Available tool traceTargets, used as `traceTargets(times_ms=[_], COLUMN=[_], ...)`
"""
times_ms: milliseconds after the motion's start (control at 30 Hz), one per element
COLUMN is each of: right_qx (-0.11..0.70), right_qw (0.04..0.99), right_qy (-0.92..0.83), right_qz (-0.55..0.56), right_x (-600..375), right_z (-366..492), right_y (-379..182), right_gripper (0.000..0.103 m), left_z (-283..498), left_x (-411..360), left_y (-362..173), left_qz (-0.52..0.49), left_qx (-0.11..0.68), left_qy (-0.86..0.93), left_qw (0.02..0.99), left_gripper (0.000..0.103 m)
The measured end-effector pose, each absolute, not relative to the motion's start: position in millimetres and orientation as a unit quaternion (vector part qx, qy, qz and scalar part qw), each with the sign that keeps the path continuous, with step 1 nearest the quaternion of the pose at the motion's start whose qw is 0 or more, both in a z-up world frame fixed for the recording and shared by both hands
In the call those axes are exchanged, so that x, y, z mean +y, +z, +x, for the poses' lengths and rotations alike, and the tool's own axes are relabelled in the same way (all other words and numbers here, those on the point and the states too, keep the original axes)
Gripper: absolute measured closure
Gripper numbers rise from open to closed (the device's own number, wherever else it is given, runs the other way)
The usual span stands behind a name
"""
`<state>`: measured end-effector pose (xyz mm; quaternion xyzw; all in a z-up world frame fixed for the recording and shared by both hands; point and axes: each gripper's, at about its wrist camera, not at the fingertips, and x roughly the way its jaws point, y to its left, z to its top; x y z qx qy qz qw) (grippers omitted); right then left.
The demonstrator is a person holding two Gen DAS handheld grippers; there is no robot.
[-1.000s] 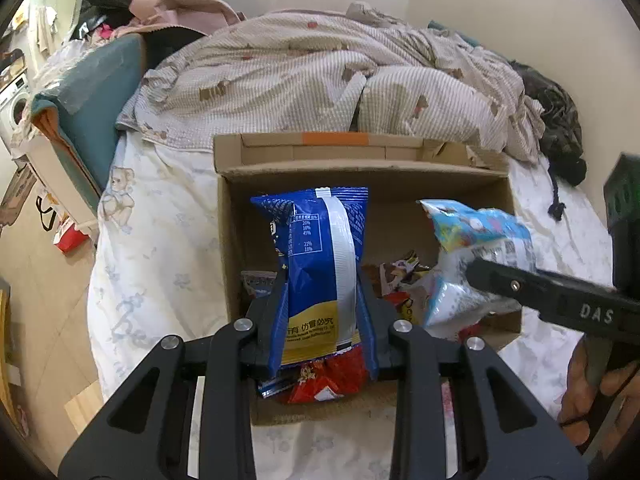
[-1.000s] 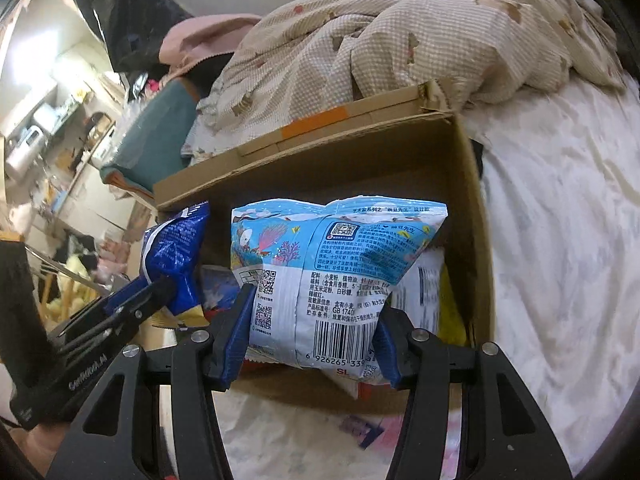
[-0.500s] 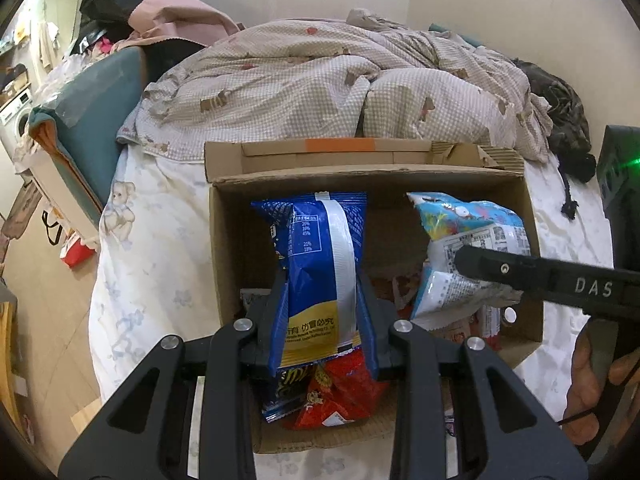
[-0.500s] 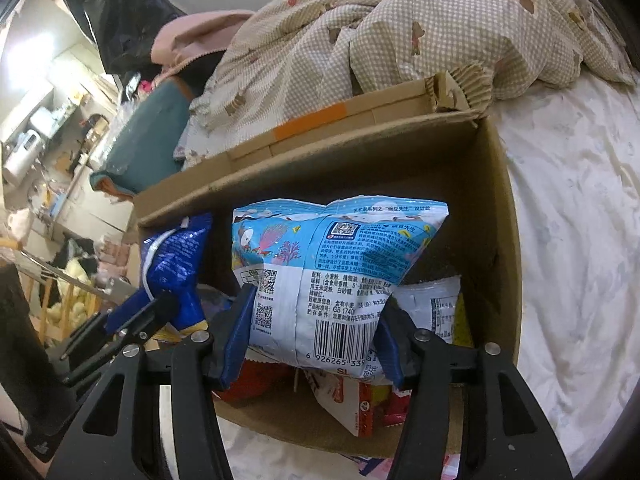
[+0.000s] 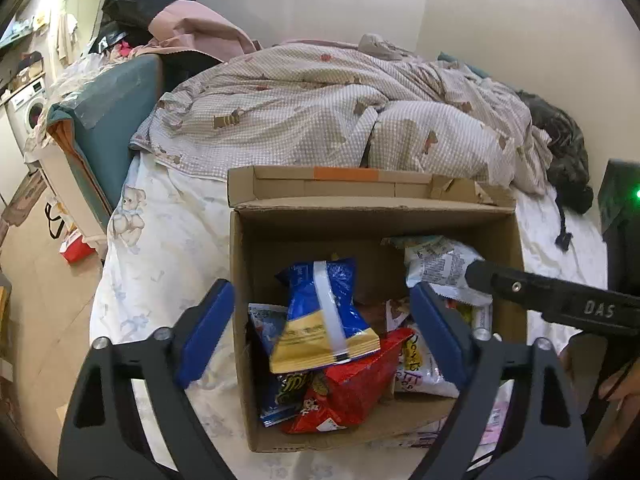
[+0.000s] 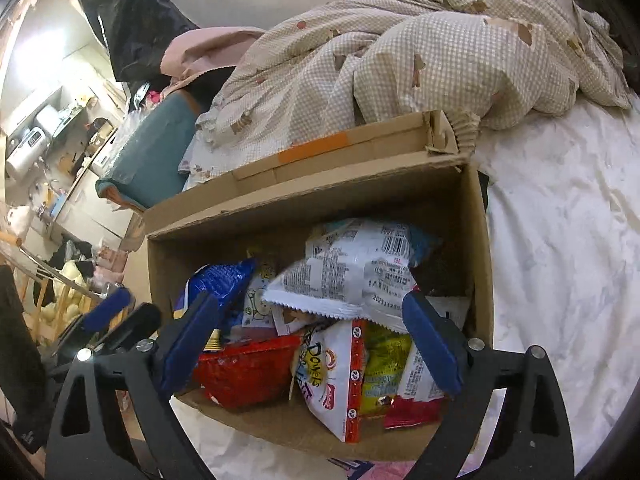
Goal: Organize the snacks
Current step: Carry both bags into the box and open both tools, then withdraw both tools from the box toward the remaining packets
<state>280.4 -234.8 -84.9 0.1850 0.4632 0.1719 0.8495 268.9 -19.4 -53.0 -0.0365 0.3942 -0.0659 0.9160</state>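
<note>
Both grippers have let go since a moment ago. The left gripper, which was clamped on the blue and yellow snack bag, now has its jaws spreading wide, the blue pads clear of the bag on either side; the bag has dropped from its upright hold and lies tilted on the pile inside the cardboard box, resting on a red packet. The right gripper likewise was pinching the pale blue and white snack bag by its lower edge; its jaws are now opening, nothing pressed between the pads, and that bag has fallen flat with its printed back up, lying across the other snacks toward the far right of the box. Under it sit a white packet with coloured lettering and a yellow-green one. In the left wrist view the right gripper's finger reaches in from the right, above the pale bag. The box stands on the white bedsheet, in front of the rumpled checked duvet, its back flap folded outward.
</note>
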Motion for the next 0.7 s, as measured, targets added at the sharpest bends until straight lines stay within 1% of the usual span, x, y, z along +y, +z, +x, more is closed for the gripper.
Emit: traceTargets(times_ms=[433, 700], right_qx=[0.453, 0.445], right_qw=[0.855, 0.862], right_qy=[0.152, 0.145], right_qz=[0.202, 0.195], right_x=[-248, -246], right_z=[274, 257], right_y=[-79, -70], right_gripper=[0.008, 0.008], left_z=[265, 253], left_x=[-17, -11], left_y=[-55, -44], left_qz=[-0.032, -0.040], left_qx=[0.401, 0.386], left_qy=[-0.055, -0.050], left_qw=[0.914, 0.920], left_gripper=[0.015, 0.015])
